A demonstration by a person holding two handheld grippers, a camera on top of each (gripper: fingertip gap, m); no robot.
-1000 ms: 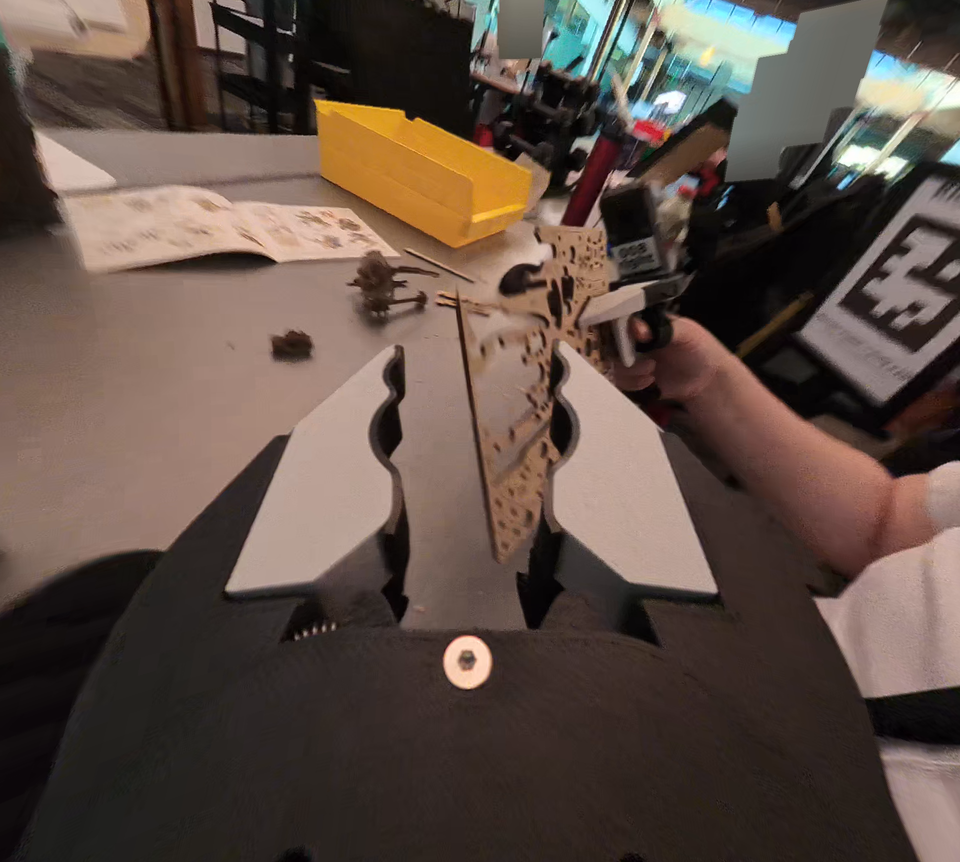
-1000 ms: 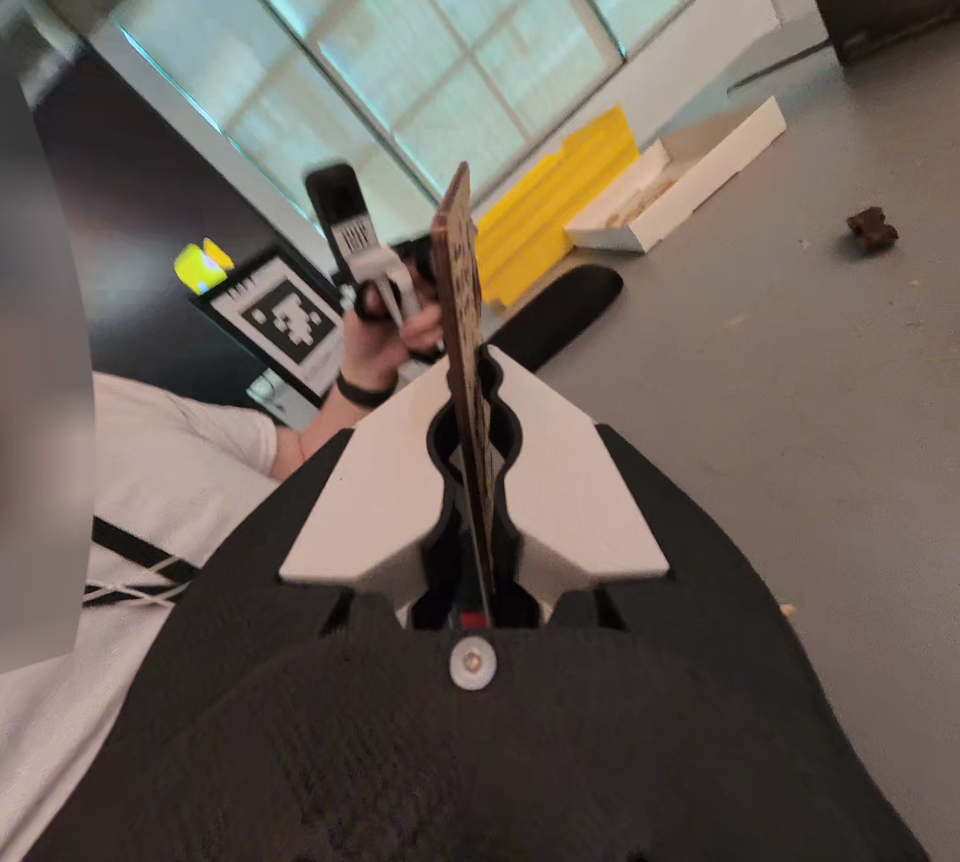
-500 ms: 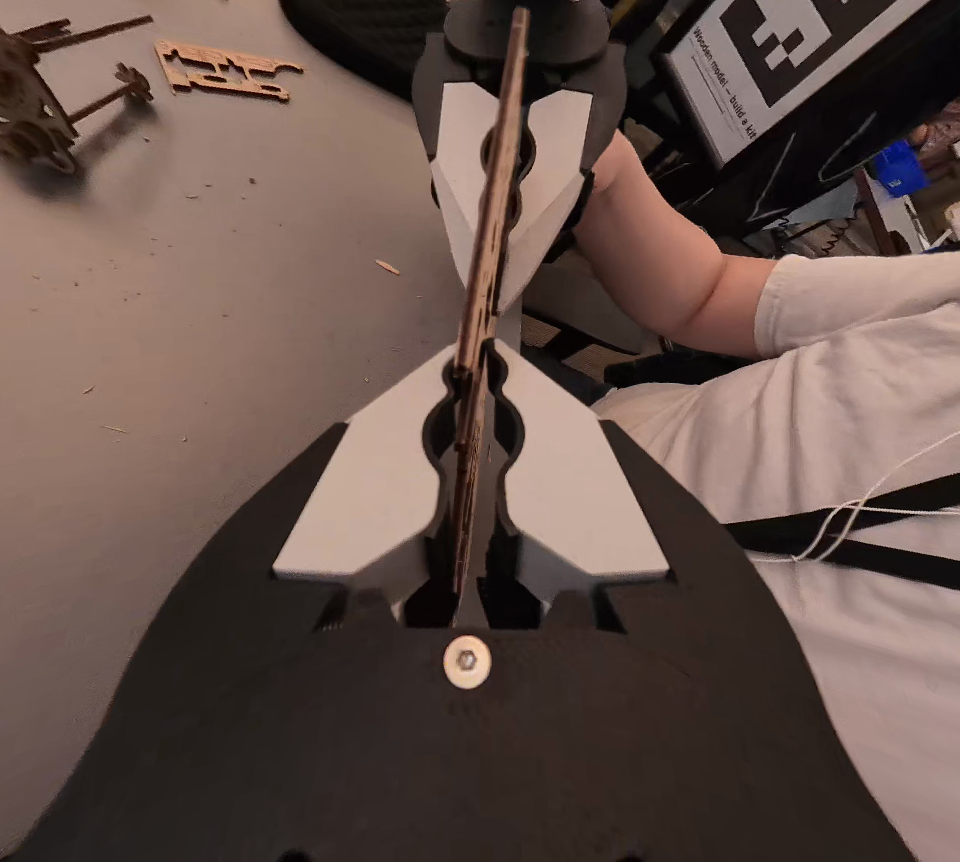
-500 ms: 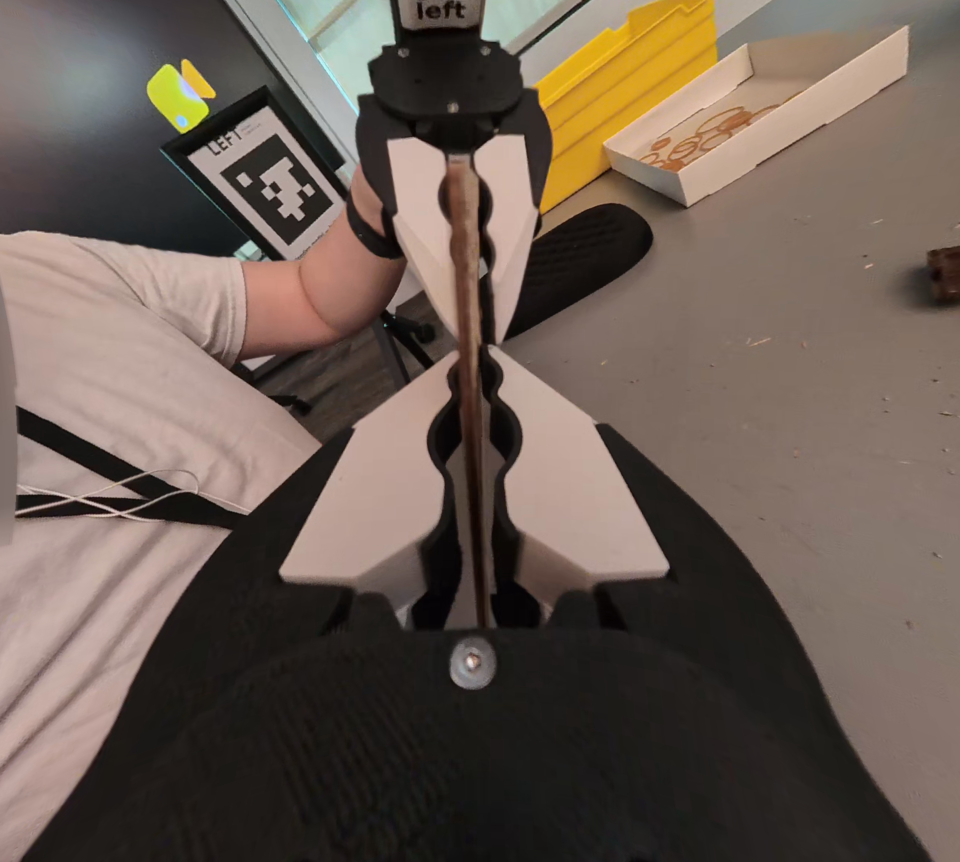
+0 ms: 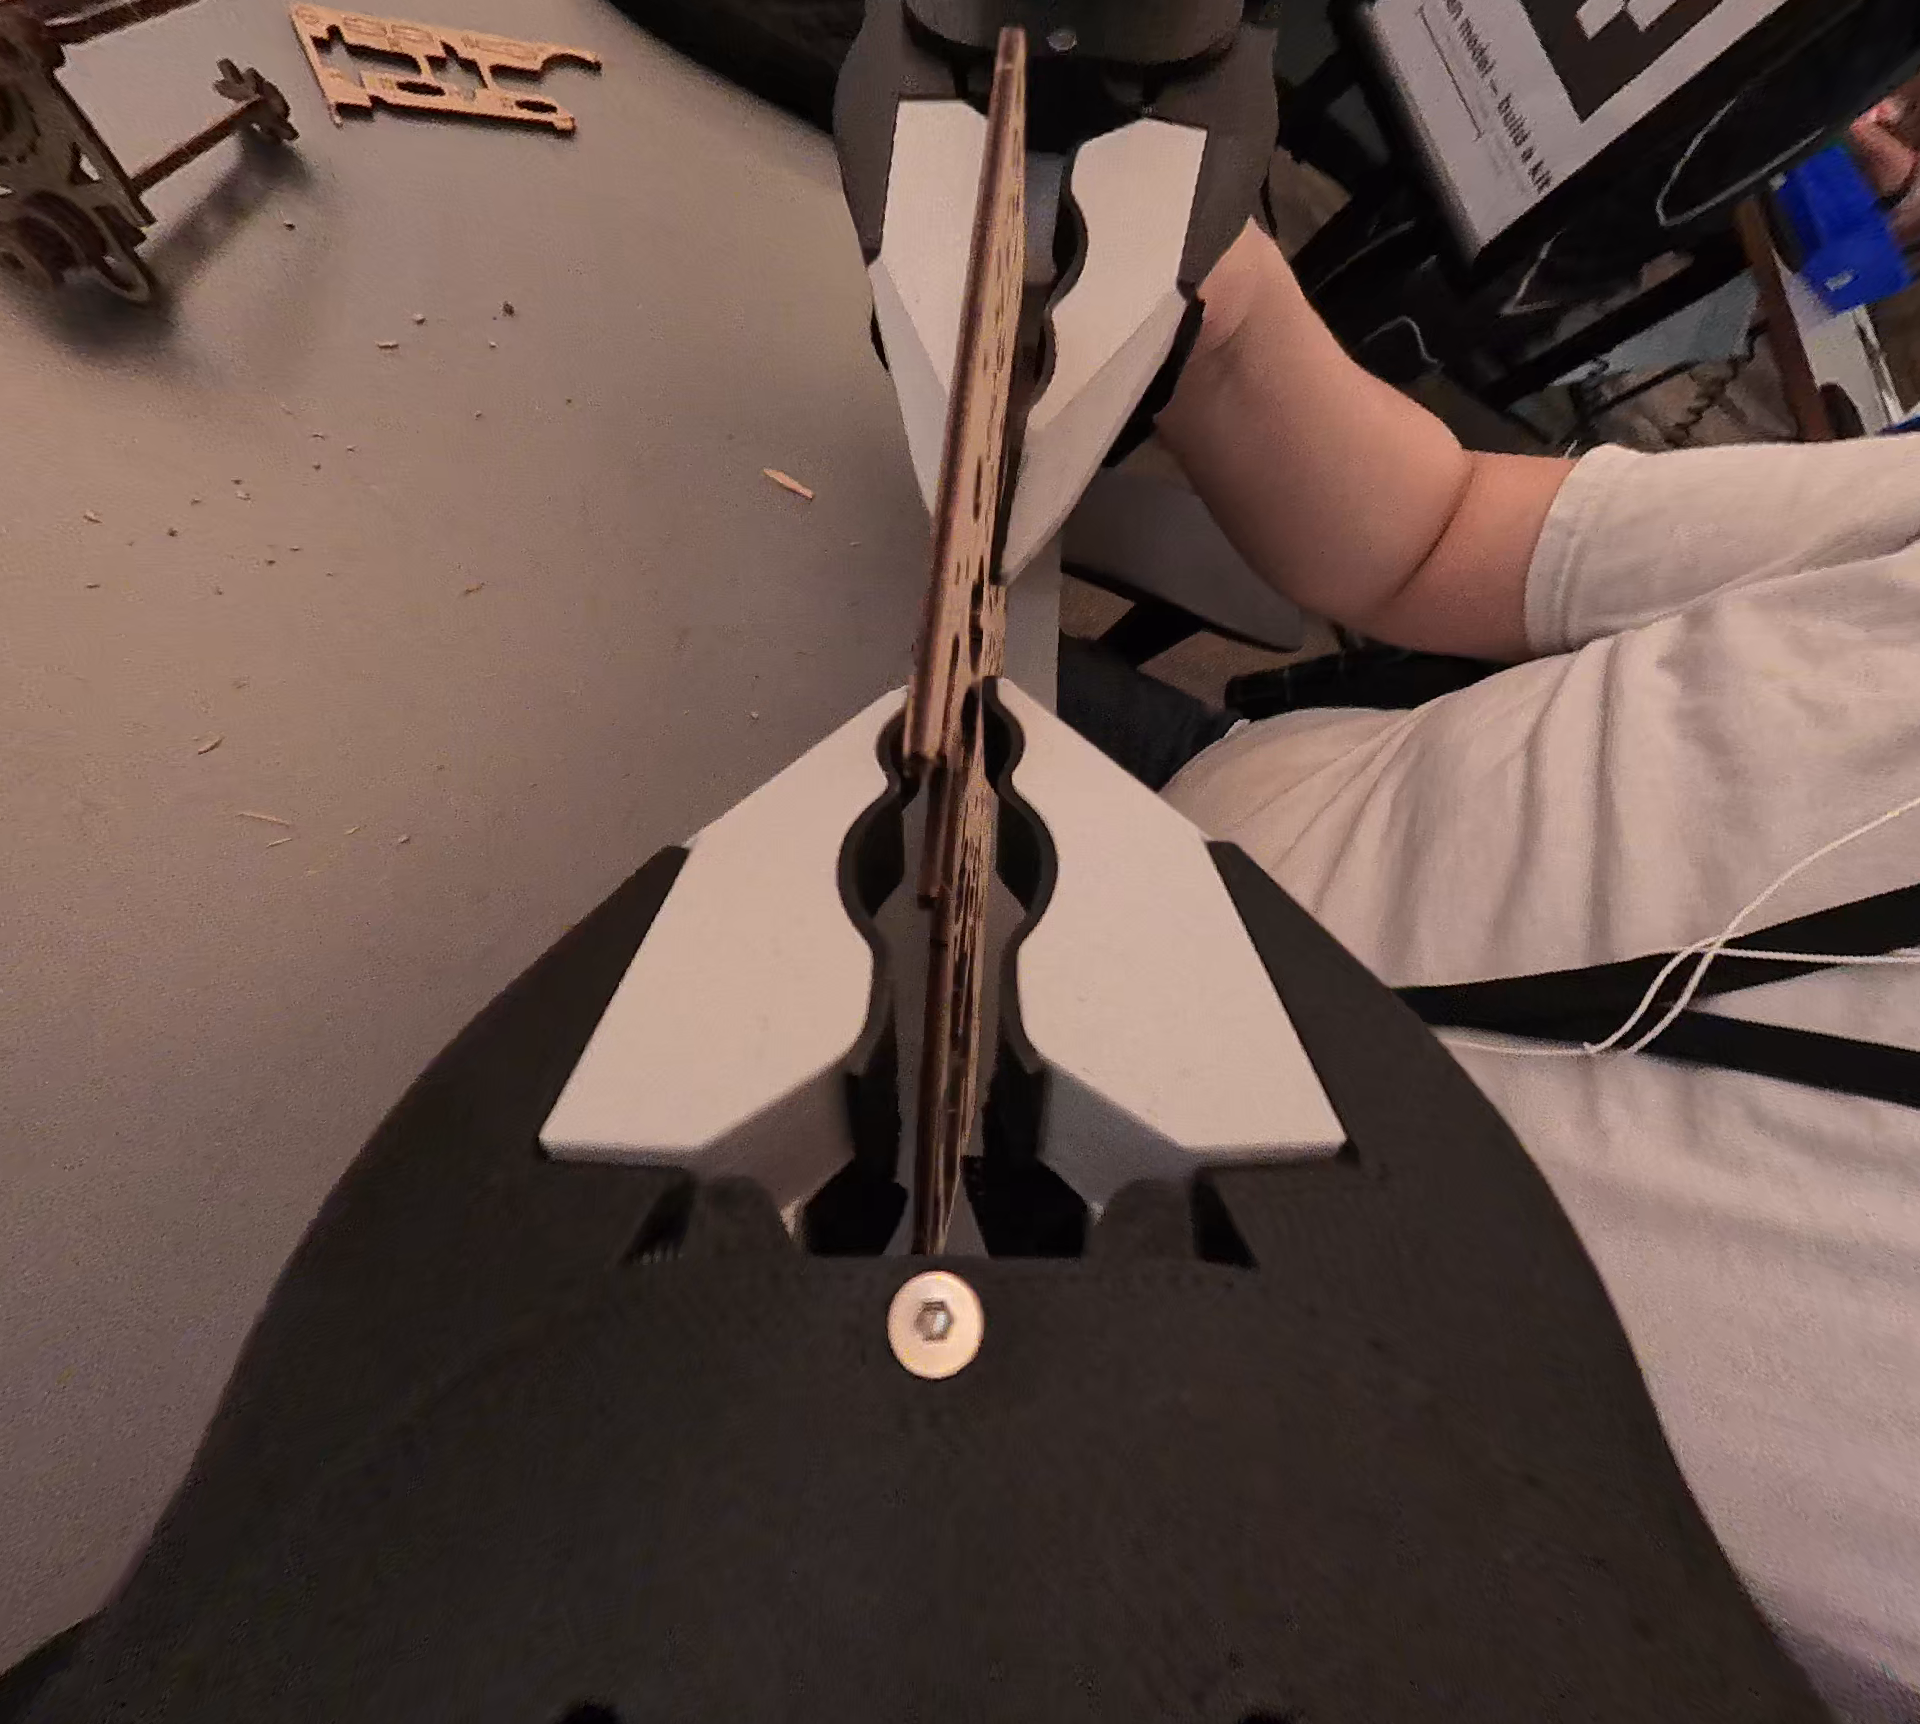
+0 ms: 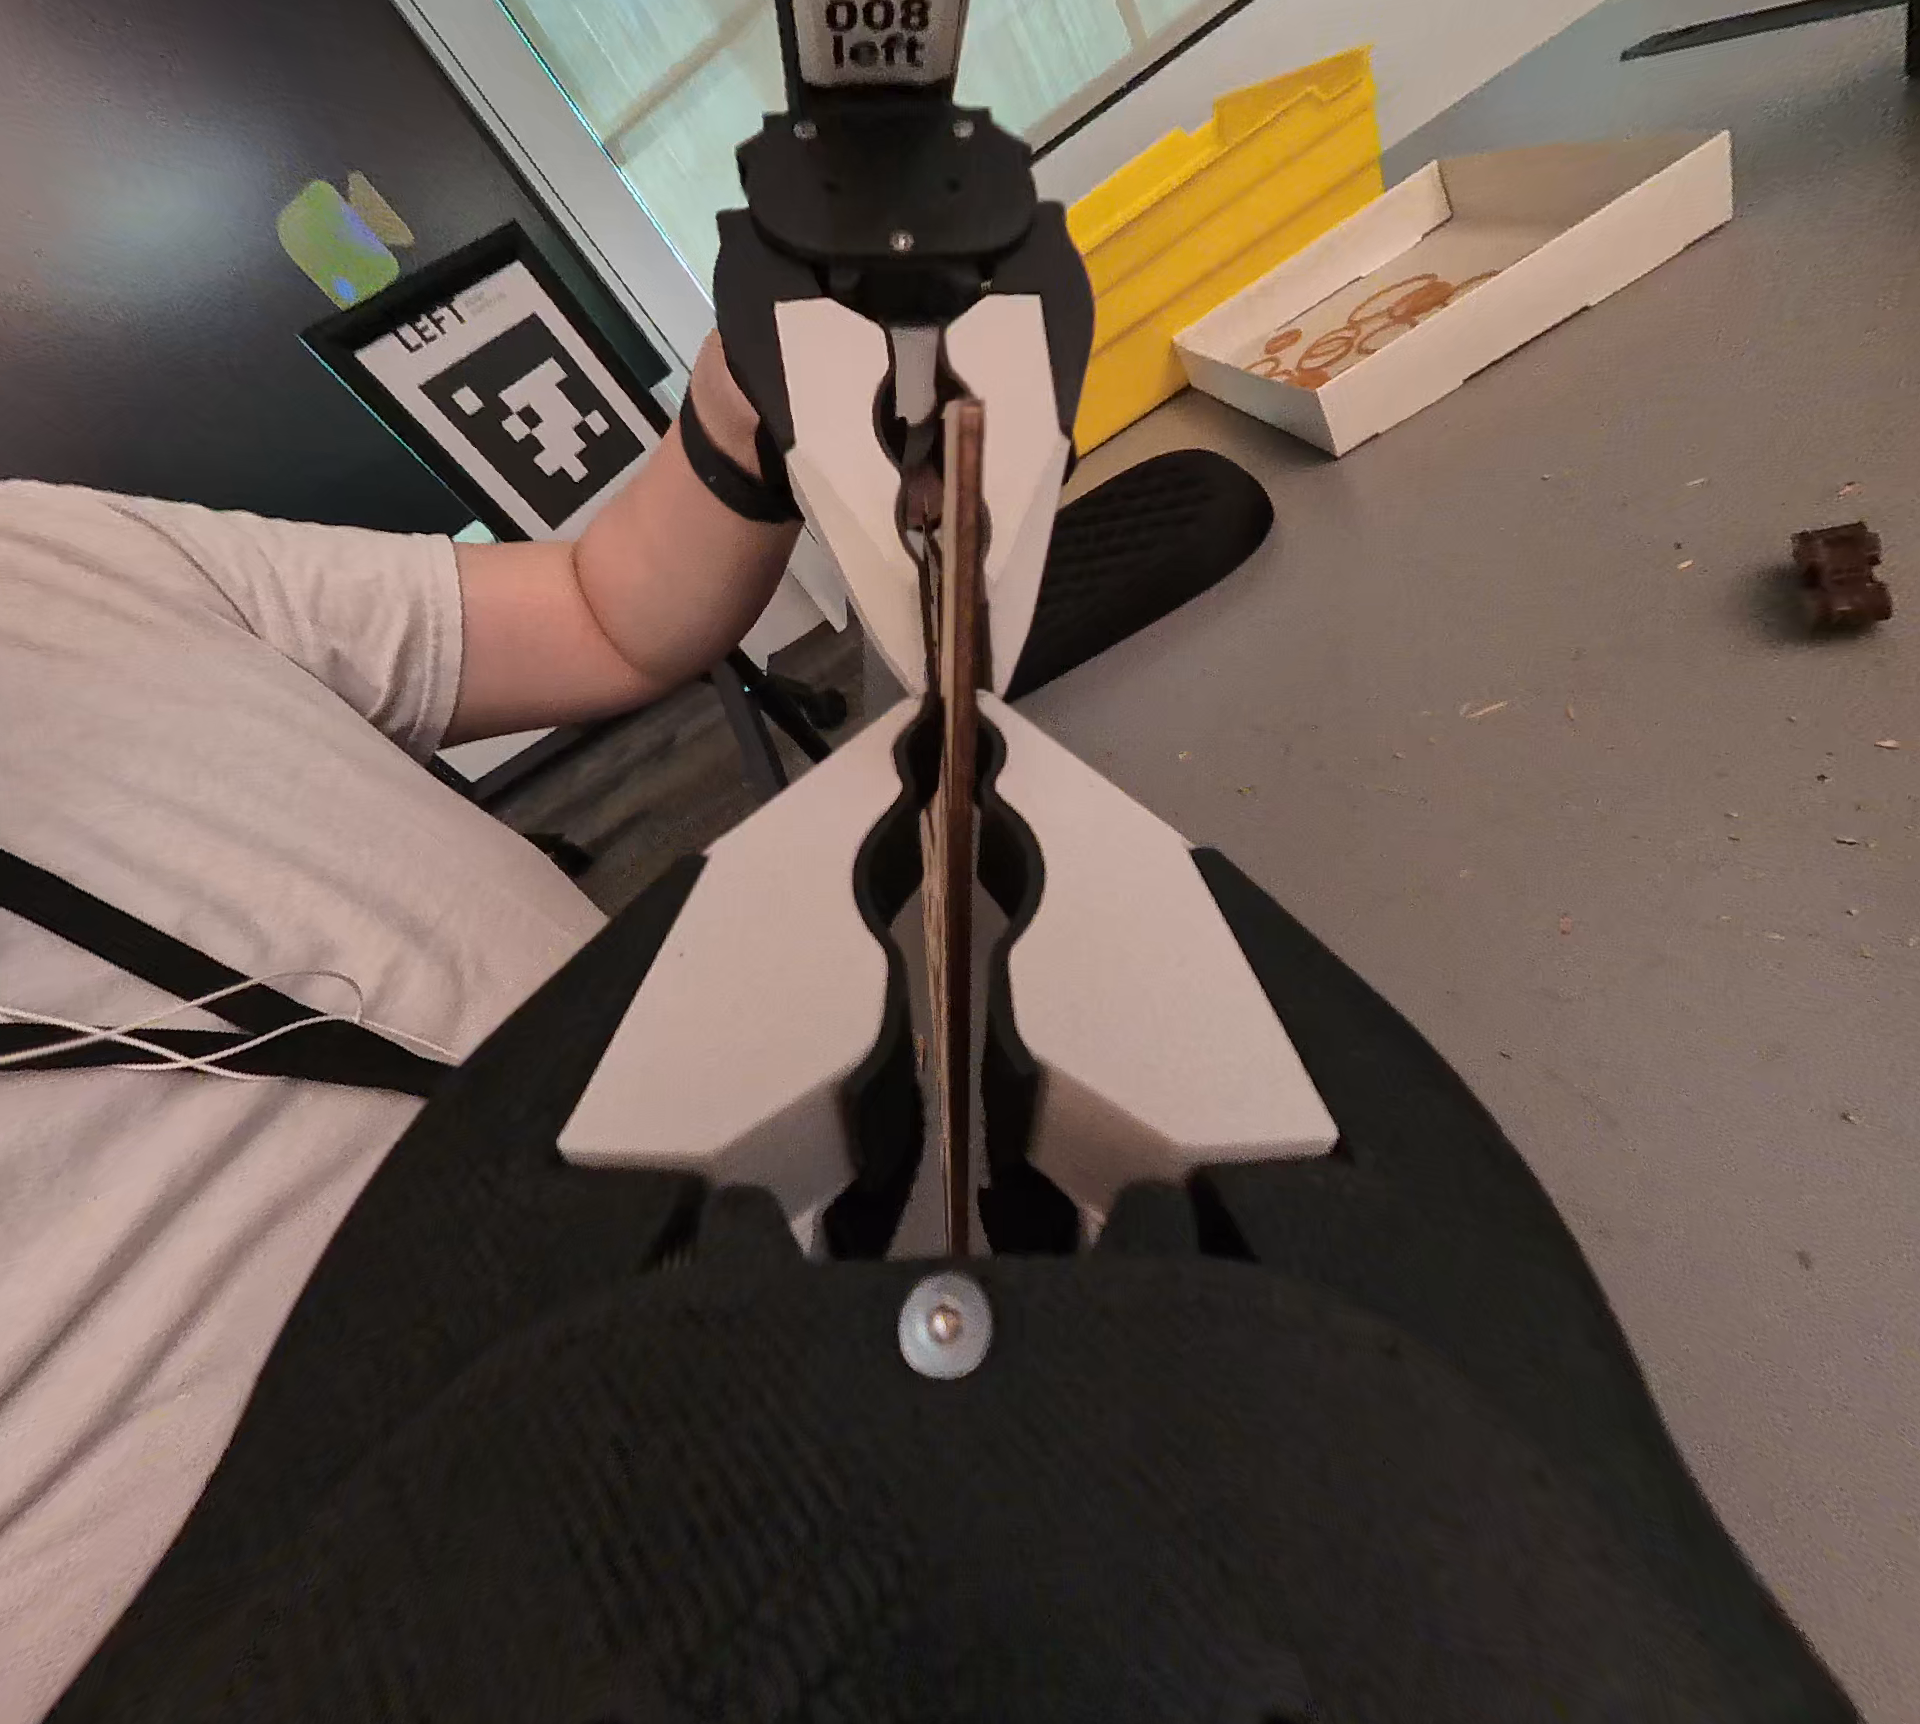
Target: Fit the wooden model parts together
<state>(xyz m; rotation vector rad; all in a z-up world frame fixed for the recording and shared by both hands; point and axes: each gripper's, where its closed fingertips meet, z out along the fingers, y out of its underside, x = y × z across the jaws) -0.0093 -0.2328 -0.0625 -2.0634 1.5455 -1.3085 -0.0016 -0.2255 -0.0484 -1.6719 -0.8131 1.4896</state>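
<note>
— Both hand-held grippers face each other nose to nose, yes? What sits between them?

— A thin wooden sheet (image 5: 971, 427) with cut-out holes, seen edge-on. The left hand-held gripper (image 5: 948, 718) has its white fingers (image 5: 769, 978) pressed in on the near end of it, and the right hand-held gripper (image 5: 1023, 521) across from it pinches the far end.

— Does the right wrist view agree?

— It does. There the right hand-held gripper (image 6: 951, 718) is closed on the wooden sheet (image 6: 958, 594), and the left hand-held gripper (image 6: 951, 666) beyond it clamps the other end. The sheet is up in the air, above the edge of the grey worktop (image 5: 364, 635) and the person's white shirt (image 5: 1558, 843).

— One piece or two?

— Near the left fingertips a step shows along the edge, as if two layers overlap; I cannot tell for sure.

— And around it?

— On the worktop to the left lie a flat cut wooden part (image 5: 436, 72) and a dark, partly built wooden model (image 5: 62, 147), well apart from the grippers. The right wrist view shows a small dark wooden block (image 6: 1839, 578), a white tray (image 6: 1340, 417) holding wooden rings, and a yellow bin (image 6: 1226, 220) behind it.
</note>
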